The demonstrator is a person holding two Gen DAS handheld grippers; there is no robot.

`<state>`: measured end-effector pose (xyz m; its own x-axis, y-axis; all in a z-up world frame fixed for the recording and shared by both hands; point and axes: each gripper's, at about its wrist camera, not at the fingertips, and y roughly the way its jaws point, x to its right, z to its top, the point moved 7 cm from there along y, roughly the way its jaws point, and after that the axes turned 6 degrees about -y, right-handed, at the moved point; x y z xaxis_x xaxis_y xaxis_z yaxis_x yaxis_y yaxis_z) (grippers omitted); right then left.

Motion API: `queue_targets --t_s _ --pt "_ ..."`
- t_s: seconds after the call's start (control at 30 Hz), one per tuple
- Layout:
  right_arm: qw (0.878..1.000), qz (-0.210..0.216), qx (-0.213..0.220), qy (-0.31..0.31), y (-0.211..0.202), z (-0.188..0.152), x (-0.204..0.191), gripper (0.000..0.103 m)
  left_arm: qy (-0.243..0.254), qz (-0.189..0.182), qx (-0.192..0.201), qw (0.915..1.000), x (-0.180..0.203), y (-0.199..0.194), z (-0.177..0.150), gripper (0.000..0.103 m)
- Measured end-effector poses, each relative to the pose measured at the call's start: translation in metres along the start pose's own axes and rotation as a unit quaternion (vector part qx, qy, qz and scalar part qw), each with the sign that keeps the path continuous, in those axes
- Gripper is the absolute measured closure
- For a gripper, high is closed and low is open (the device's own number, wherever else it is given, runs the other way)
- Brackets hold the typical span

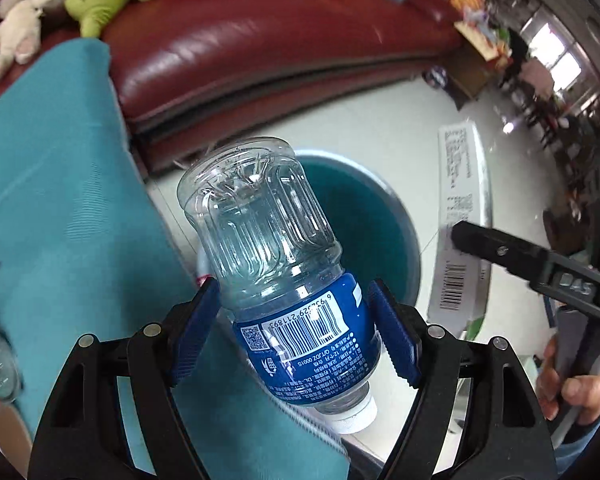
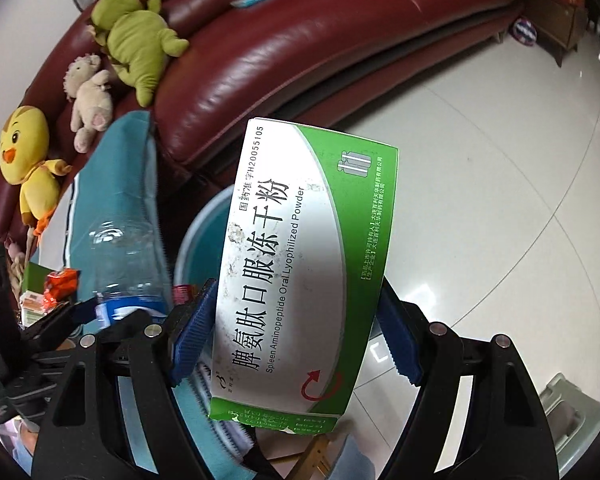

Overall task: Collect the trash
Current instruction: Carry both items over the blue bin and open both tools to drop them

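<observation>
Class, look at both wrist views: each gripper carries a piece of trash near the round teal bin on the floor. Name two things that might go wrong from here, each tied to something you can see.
1. The left gripper pinches the water bottle only at its label, and the bottle looks partly full; the heavy end might swing and slip out.
2. The medicine box in the right gripper is long and sticks far beyond the pads, over the bin; released askew, it might catch the rim and land on the floor.
</observation>
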<state>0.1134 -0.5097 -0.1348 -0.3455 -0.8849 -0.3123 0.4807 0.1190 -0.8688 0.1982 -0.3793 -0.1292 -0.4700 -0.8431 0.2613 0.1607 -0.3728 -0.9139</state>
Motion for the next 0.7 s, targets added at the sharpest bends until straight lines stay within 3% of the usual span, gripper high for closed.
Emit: queue_targets --t_s 0.07,0.3,0.7 --pt "1.0 0.002 -0.005 -0.001 0.003 -0.002 0.006 0.03 0.005 0.01 -0.021 0.9997 -0.002 0.016 -0.002 0.026" --pt "1.0 0.011 -0.022 -0.009 0.022 -0.002 -0.002 0.03 0.001 0.019 -0.031 0.9994 -0.012 0.029 -0.004 0.026" --pt "0.998 0.012 -0.054 -0.036 0.049 -0.006 -0.028 0.03 -0.019 0.017 0.009 0.9996 -0.028 -0.018 -0.019 0.016"
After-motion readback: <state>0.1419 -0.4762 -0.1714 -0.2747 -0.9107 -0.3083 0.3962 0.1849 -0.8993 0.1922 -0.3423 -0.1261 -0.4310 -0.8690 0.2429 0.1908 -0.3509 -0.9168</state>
